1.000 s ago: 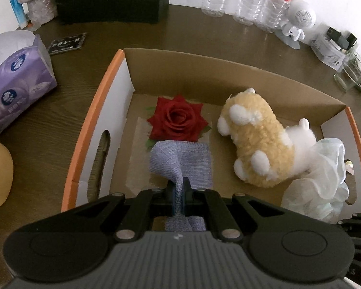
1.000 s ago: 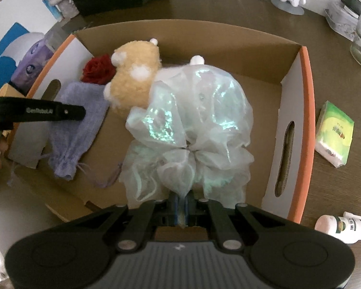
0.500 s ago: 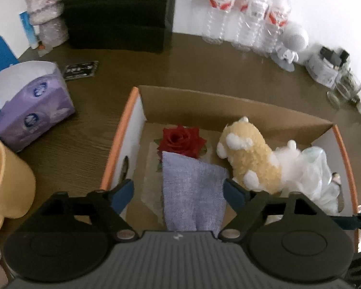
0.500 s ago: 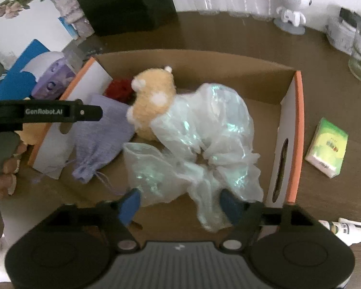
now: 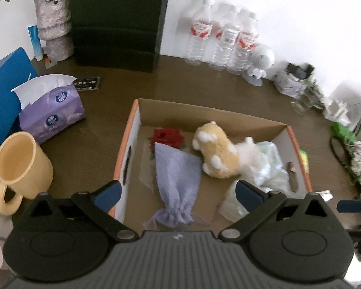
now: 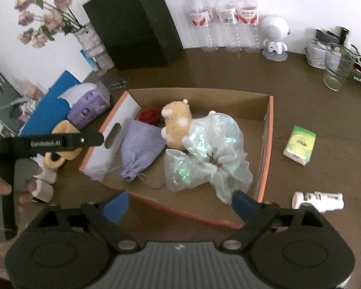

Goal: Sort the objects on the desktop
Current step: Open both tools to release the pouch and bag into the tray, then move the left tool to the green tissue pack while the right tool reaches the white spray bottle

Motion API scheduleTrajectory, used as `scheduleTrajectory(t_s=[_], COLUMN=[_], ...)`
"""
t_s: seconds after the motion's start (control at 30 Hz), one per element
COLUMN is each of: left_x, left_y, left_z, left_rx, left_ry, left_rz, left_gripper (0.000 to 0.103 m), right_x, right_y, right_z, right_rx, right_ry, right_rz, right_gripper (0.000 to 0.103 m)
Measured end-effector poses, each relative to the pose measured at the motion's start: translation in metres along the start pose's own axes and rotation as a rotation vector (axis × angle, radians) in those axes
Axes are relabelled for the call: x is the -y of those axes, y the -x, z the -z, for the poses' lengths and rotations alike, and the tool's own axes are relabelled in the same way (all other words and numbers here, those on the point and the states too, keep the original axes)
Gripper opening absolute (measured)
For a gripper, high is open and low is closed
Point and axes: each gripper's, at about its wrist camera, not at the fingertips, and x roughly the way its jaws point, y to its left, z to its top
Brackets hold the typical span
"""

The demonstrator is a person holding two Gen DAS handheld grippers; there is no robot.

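Observation:
An orange-edged cardboard box [image 5: 228,113] [image 6: 267,144] stands on the brown desk. In it lie a red rose [image 5: 167,136] [image 6: 149,115], a lilac drawstring pouch [image 5: 178,180] [image 6: 139,148], a tan plush toy [image 5: 216,154] [image 6: 177,122] and an iridescent gauze scrunchie [image 5: 269,166] [image 6: 209,154]. My left gripper [image 5: 178,192] is open and empty, held above the box's near edge. My right gripper [image 6: 179,203] is open and empty, above the box's near wall.
A yellow mug [image 5: 19,166], a purple tissue pack [image 5: 50,113] and a blue folder [image 5: 2,91] lie left of the box. A green tissue packet [image 6: 299,144] and a white bottle [image 6: 317,200] lie right. Water bottles [image 6: 223,24], a black bag [image 6: 134,21], a glass [image 6: 335,67] stand behind.
Both grippers opened, letting the pouch and the scrunchie drop into the box, then pulled up and back from it.

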Motion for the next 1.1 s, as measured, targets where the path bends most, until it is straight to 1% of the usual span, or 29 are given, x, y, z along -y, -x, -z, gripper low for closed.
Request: scheduleTrajectory(t_s=[0.1,0.2,0.27,0.37,0.43,0.6,0.67,0.83,0.97,1.1], left_x=[0.005,0.01,0.011,0.013,0.016,0.034,0.042,0.075,0.107,0.143], left_y=[0.017,0.03,0.035,0.04,0.041,0.039,0.036,0.026,0.017,0.01], left_z=[0.009,0.021,0.029,0.042,0.048,0.058,0.06,0.061,0.058,0.05], left_rx=[0.002,-0.01,-0.028,-0.063,-0.081,-0.123,-0.135,-0.167,-0.181,-0.168], left_ry=[-0.003,-0.004,0.013,0.059,0.07,0.046,0.023,-0.076,-0.176,-0.279], left_rz=[0.025,0.042,0.053,0.086,0.104,0.139,0.15,0.202,0.251,0.307], left_gripper=[0.103,0.103,0.103,0.103,0.103,0.103,0.103,0.103,0.103,0.103], right_x=[-0.004,-0.009,-0.011,-0.008,-0.004,0.012,0.021,0.046,0.066,0.086], right_y=[0.018,0.032,0.039,0.044,0.045,0.052,0.054,0.061,0.068,0.069], right_z=[0.006,0.015,0.021,0.031,0.039,0.062,0.072,0.097,0.11,0.115], right_rx=[0.021,0.034,0.036,0.023,0.014,-0.003,-0.014,-0.036,-0.021,0.001], right_ry=[-0.004,0.015,0.024,0.019,0.007,-0.055,-0.081,-0.155,-0.221,-0.255], right_rz=[0.0,0.022,0.036,0.052,0.072,0.115,0.145,0.221,0.264,0.295], right_gripper=[0.103,0.103,0.103,0.103,0.103,0.103,0.103,0.103,0.103,0.103])
